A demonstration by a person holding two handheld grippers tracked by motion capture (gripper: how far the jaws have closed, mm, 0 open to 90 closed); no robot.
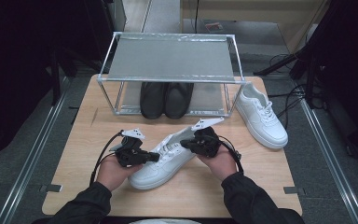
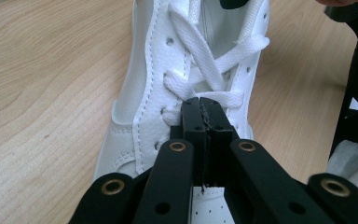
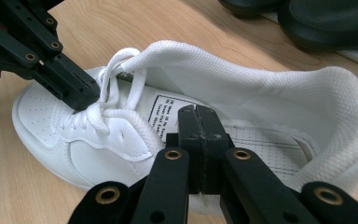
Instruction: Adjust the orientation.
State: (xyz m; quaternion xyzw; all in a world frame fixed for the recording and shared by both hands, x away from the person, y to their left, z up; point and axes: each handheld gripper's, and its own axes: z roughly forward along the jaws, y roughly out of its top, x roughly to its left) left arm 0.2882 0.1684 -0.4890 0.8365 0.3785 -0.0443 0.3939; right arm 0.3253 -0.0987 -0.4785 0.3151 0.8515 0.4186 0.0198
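Observation:
A white sneaker (image 1: 161, 163) lies on the wooden table (image 1: 74, 140), toe toward the near left. My left gripper (image 1: 156, 157) is shut, and its tips (image 2: 203, 105) rest on the crossed white laces (image 2: 200, 51) with no lace showing between the jaws. From the right gripper view, the left gripper (image 3: 81, 95) touches the laces (image 3: 114, 88) from the toe side. My right gripper (image 1: 184, 144) is shut too. Its tips (image 3: 198, 112) hover over the shoe's opening, just in front of the tongue label (image 3: 168, 109), and hold nothing that I can see.
A second white sneaker (image 1: 261, 116) sits at the table's right. A metal-framed rack (image 1: 172, 58) stands at the back, with a pair of black shoes (image 1: 166, 99) on its lower shelf. The black shoes (image 3: 317, 18) lie just past the sneaker's heel.

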